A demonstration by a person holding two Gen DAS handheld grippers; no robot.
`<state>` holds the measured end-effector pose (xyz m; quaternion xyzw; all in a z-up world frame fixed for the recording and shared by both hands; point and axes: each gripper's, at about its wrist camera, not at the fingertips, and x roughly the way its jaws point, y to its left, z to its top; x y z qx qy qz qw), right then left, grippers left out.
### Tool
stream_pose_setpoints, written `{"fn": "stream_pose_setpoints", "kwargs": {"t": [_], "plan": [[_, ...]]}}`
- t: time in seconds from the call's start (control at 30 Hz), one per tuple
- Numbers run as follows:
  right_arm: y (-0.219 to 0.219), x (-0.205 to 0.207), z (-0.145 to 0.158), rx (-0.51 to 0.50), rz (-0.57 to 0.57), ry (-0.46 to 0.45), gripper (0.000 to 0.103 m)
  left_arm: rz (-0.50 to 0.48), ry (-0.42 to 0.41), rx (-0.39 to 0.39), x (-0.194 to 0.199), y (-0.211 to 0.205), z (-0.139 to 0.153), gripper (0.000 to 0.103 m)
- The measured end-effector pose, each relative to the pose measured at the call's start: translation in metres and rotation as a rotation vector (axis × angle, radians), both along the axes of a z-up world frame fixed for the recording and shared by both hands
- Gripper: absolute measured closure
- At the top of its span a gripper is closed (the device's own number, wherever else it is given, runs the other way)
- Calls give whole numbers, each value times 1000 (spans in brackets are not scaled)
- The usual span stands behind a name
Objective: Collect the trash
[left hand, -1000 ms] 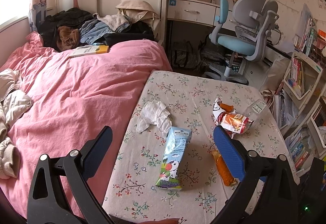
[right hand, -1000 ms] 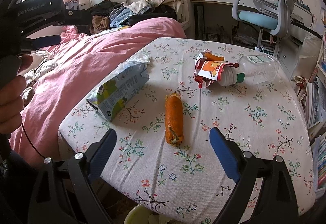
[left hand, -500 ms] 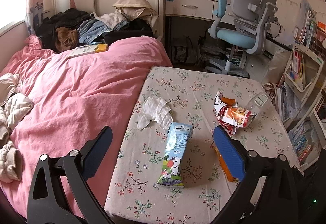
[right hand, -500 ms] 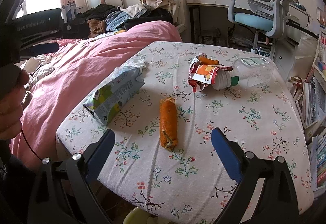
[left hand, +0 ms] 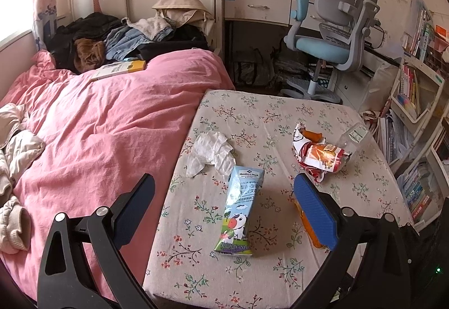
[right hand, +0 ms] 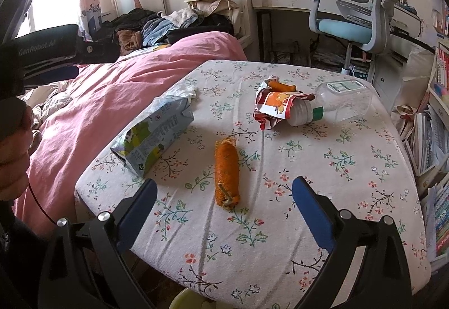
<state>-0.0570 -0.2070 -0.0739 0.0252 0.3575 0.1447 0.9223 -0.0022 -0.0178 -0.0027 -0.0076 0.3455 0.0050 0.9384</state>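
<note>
Flowery cloth covers the counter beside a pink bed. Both tongs hang wide and hold nothing. Between the left tongs lies the milk carton, with a tissue past it. Between the right tongs lies an orange peel; a wrapper and bottle lie farther ahead.

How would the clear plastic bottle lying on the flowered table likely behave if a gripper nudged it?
The clear plastic bottle lies on its side, so it would probably roll. It looks empty, so likely light and easily dented. The crumpled wrapper at its neck might shift too.
</note>
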Motion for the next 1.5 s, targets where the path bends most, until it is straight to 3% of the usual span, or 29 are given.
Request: {"fn": "stream_pose_setpoints", "kwargs": {"t": [1.5], "plan": [[0, 4, -5, 8, -3, 9, 10, -45, 45, 17, 5, -13, -15, 7]]}}
